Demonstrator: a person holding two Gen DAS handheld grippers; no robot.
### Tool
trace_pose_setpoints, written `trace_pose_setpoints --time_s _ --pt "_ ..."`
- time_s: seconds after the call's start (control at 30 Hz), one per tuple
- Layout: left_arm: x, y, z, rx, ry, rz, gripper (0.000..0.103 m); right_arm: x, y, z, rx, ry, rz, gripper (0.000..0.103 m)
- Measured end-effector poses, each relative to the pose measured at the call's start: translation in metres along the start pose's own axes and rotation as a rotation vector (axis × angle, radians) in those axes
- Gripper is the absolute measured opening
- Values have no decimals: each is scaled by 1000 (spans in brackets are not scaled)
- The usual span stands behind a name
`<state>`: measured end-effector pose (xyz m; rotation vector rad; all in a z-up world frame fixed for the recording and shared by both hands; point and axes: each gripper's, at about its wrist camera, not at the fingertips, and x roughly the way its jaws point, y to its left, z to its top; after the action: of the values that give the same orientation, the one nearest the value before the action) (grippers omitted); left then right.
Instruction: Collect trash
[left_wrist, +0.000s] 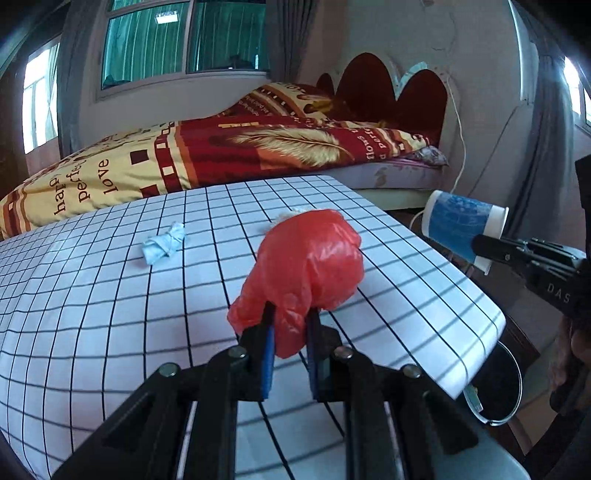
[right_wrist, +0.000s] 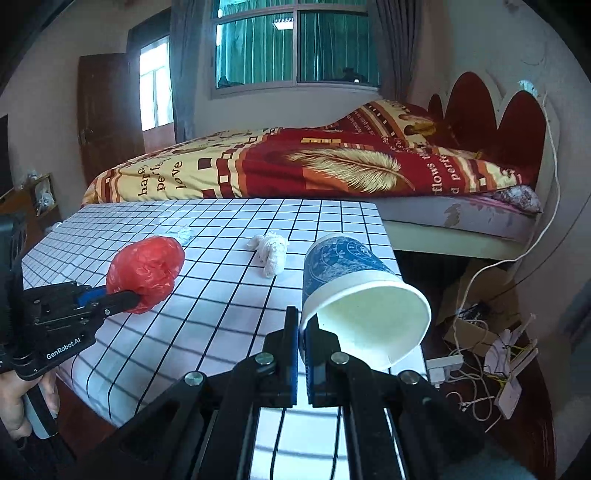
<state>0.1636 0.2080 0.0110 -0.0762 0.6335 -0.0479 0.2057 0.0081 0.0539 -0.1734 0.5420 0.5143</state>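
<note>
My left gripper (left_wrist: 290, 314) is shut on a crumpled red plastic bag (left_wrist: 310, 262), held just above the grid-patterned table (left_wrist: 92, 314); the bag also shows in the right wrist view (right_wrist: 147, 269). My right gripper (right_wrist: 302, 317) is shut on the rim of a blue and white paper cup (right_wrist: 351, 280), tilted with its mouth toward me, over the table's right edge; the cup also shows in the left wrist view (left_wrist: 461, 221). A crumpled bluish tissue (left_wrist: 164, 243) and a crumpled white tissue (right_wrist: 271, 251) lie on the table.
A bed with a red and yellow quilt (right_wrist: 295, 166) stands behind the table. A round bin rim (left_wrist: 506, 384) shows below the table's right corner. Cables and a power strip (right_wrist: 480, 354) lie on the floor at right.
</note>
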Motion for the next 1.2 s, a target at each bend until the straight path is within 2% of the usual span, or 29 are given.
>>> trace_pose_setpoints --time_s 0.37,0.7,1.2 --pt "-12 -40 -14 24 4 -48 16 -43 -17 -25 10 -2 -52 3" --pt "-12 -89 -14 89 4 -118 16 -76 -50 -43 50 -11 -123 3" --pt "-13 -135 -14 152 6 -194 16 -110 -91 -73 104 1 -196 3"
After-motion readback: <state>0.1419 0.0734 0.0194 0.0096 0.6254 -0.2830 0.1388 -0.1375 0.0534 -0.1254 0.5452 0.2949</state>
